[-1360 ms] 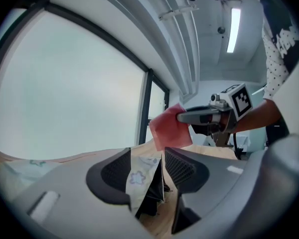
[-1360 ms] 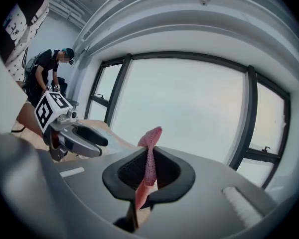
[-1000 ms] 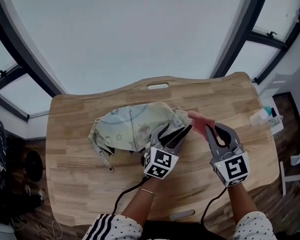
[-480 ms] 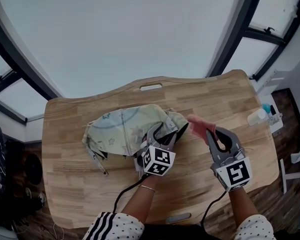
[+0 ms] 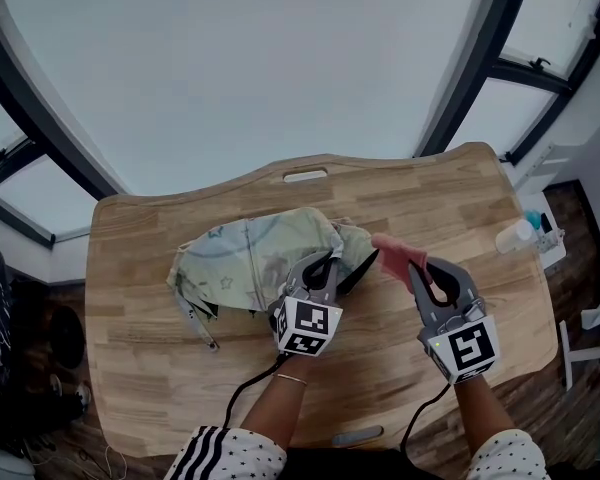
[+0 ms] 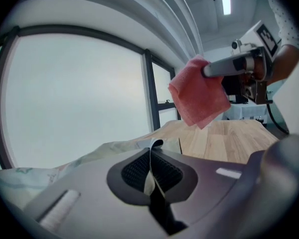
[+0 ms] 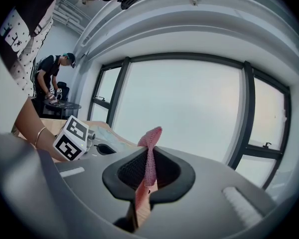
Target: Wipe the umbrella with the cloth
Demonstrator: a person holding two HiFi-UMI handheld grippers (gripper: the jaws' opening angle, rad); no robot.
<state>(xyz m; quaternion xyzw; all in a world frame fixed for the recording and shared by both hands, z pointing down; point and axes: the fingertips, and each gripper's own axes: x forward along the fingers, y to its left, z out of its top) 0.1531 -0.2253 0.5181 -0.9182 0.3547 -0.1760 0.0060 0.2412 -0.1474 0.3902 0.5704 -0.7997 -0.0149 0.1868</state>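
At the umbrella's [image 5: 255, 258] near right edge, the left gripper [image 5: 327, 266] has just shut its jaws from wide open, and a thin fold of canopy fabric is now pinched between them. That likely anchors the umbrella for wiping. Just right of the umbrella, the right gripper [image 5: 420, 268] clamps the pink cloth [image 5: 393, 251], raised and not yet on the canopy. The umbrella lies collapsed and crumpled on the wooden surface [image 5: 150, 358], pale green with faint stars.

The umbrella [image 5: 250, 258] lies on the table [image 5: 140, 368]. At the umbrella's right edge, the left gripper [image 5: 325, 261] is closing tight on a fold of it. Just right of the umbrella, the cloth [image 5: 392, 251] sits pinched in the right gripper [image 5: 415, 266].
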